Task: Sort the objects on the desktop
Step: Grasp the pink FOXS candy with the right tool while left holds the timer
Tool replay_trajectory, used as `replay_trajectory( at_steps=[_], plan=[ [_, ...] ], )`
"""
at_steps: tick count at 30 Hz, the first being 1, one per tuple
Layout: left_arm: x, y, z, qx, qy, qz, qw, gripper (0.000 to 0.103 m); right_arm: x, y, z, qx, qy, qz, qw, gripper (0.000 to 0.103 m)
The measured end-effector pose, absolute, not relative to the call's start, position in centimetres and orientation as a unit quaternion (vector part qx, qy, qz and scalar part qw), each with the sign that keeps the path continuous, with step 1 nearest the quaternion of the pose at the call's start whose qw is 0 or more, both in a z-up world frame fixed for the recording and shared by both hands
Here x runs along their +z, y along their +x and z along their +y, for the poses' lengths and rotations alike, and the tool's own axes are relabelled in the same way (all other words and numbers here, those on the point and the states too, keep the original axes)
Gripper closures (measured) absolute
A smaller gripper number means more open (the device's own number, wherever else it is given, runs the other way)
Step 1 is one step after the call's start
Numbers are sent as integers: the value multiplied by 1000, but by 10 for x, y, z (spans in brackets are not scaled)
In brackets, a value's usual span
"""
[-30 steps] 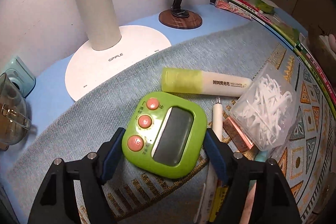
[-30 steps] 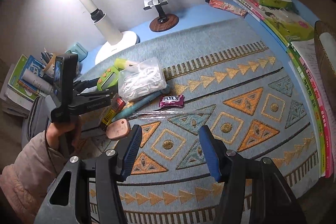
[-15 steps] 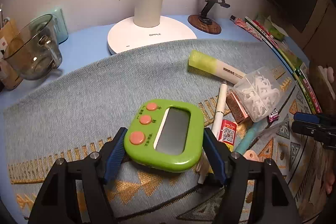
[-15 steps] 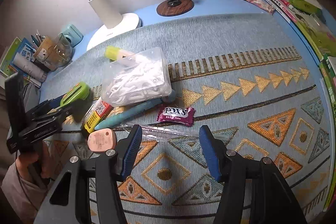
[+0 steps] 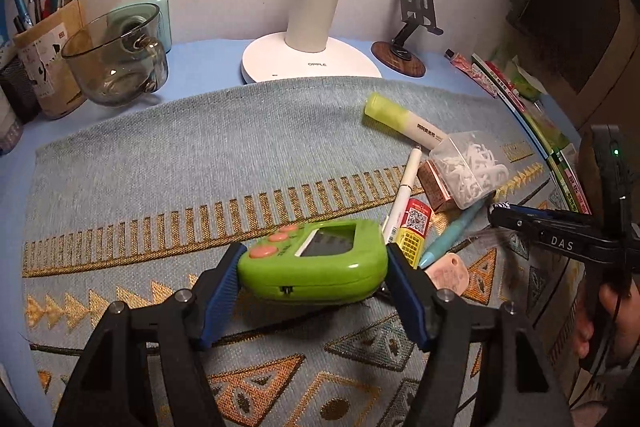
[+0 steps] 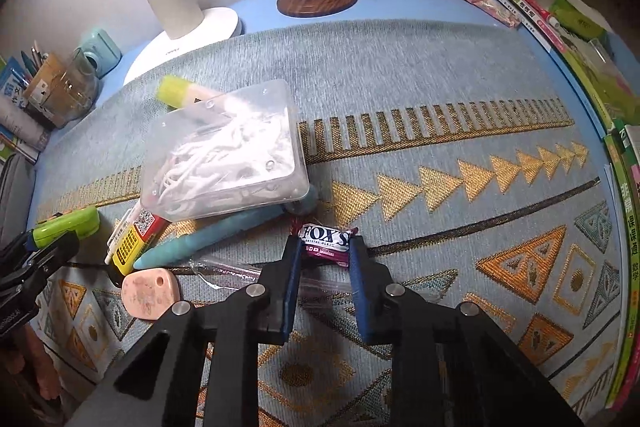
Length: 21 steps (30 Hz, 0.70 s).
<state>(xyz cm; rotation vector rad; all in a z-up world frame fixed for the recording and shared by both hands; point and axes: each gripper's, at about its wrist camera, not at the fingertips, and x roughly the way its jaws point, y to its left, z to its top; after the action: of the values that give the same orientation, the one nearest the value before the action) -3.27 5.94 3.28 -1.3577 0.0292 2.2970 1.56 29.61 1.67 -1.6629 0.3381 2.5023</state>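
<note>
A green timer (image 5: 312, 259) with orange buttons sits tilted between my left gripper's (image 5: 315, 269) blue pads, which press on both its sides above the patterned mat (image 5: 160, 155). The right wrist view shows that timer (image 6: 68, 225) at the far left edge. A purple FOX'S candy (image 6: 325, 237) lies between the tips of my right gripper (image 6: 326, 247). Those jaws are closing, and the pads pinch the wrapper from both sides. From the left wrist view, the right gripper (image 5: 496, 217) comes in from the right, held by a hand.
A clear box of white picks (image 6: 228, 155), a yellow highlighter (image 5: 400, 119), a teal pen (image 6: 224, 233), a red-yellow tube (image 6: 134, 239) and a pink tag (image 6: 150, 291) crowd the mat's left part. Lamp base (image 5: 312, 63), phone stand (image 5: 400, 61) and glass mug (image 5: 116, 63) line the back; books (image 6: 592, 75) edge the right.
My left gripper has drawn the timer away from the pile, and it now sits tilted. My right gripper has come down over the candy and narrowed onto it.
</note>
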Motion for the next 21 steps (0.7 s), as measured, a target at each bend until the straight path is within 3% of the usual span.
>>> replay_trajectory(
  at_steps=[13, 21],
  plan=[
    [58, -11, 68, 846, -479, 3, 236, 37, 59, 52, 317, 842, -516, 150, 57, 80],
    [96, 11, 108, 853, -451, 6, 263, 37, 113, 81, 349, 863, -472, 169, 60, 80]
  ],
)
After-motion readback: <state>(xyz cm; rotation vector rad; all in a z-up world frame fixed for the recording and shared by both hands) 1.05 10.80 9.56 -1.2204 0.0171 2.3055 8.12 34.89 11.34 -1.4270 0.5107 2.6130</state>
